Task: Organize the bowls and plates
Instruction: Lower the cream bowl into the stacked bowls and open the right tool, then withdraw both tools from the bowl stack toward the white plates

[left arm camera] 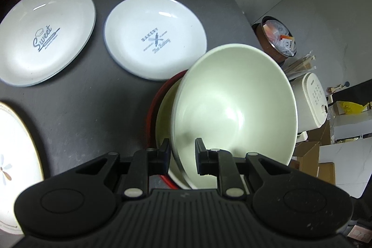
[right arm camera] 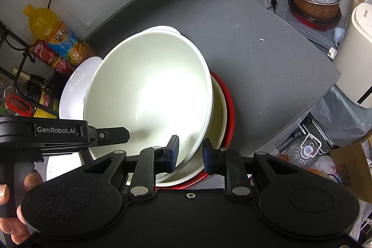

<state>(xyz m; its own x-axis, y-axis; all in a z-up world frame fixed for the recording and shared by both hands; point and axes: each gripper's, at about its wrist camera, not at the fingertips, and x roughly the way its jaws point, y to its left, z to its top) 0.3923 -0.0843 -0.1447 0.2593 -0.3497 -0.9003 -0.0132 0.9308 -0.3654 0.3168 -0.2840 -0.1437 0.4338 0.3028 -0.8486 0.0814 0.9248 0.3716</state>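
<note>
A pale green-white bowl [left arm camera: 234, 108] is held tilted over a red-rimmed bowl [left arm camera: 153, 106] with a cream inside, on the dark table. My left gripper [left arm camera: 182, 155] is shut on the tilted bowl's near rim, one finger inside, one outside. My right gripper [right arm camera: 190, 152] is shut on the same bowl [right arm camera: 151, 90] at its right rim, above the red-rimmed bowl [right arm camera: 229, 108]. Two white printed plates [left arm camera: 46, 34] [left arm camera: 155, 36] lie flat beyond. A gold-rimmed plate [left arm camera: 16, 155] lies at the left.
A juice bottle [right arm camera: 53, 36] and red cans [right arm camera: 48, 55] stand at the table's back left, with dark bottles beside them. A brown pot [right arm camera: 313, 1] and a white appliance [right arm camera: 358, 55] sit off the table's right side. Boxes lie on the floor.
</note>
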